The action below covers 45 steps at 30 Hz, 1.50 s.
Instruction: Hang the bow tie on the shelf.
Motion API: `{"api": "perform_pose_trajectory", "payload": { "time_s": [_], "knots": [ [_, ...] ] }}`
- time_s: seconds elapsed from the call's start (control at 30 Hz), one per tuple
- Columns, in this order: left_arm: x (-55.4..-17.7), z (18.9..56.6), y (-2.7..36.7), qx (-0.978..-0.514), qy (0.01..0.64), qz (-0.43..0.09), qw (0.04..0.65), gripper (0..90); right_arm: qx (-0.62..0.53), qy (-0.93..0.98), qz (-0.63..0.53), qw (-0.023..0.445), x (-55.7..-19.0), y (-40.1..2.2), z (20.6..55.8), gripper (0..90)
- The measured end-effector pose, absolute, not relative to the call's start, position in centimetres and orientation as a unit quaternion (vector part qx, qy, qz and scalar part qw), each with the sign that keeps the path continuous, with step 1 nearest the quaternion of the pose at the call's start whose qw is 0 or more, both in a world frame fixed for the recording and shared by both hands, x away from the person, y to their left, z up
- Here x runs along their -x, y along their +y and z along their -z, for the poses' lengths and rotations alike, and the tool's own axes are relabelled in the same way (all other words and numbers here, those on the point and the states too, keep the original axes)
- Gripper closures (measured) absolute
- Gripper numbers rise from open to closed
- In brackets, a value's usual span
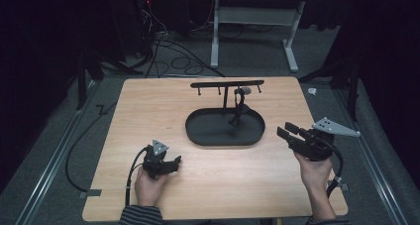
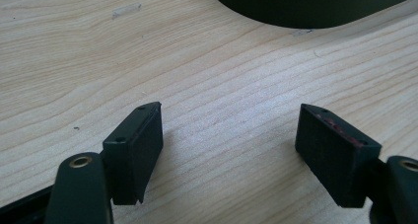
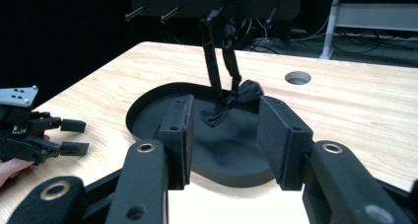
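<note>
Black strap hangs limp from the hook rack.

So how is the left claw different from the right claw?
The left claw sits low by the table, its jaws spread wide over bare wood. The right claw is lifted higher and aims at the black tray, jaws less far apart. The left claw's grey plate is small in the high view; the right claw's plate sticks out sideways. Both are black, open and hold nothing.
</note>
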<state>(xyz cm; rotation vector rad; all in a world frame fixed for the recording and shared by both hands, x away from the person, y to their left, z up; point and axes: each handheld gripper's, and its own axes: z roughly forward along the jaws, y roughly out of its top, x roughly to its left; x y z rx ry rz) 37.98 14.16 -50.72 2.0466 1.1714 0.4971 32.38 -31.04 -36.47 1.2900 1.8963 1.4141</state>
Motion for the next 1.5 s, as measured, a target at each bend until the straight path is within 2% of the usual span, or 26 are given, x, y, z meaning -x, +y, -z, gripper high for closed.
{"api": "perform_pose_trajectory", "payload": {
  "time_s": [0.6, 1.5],
  "knots": [
    [-38.0, 50.7, 14.2, -0.793, 0.454, -0.193, 0.358, 26.7, -0.473, 0.685, -0.513, 0.209, -31.2, -30.9, 38.7, 60.4],
    [-38.0, 50.7, 14.2, -0.793, 0.453, -0.193, 0.357, 26.6, -0.466, 0.711, -0.493, 0.186, -30.7, -28.4, 42.0, 59.5]
  ]
}}
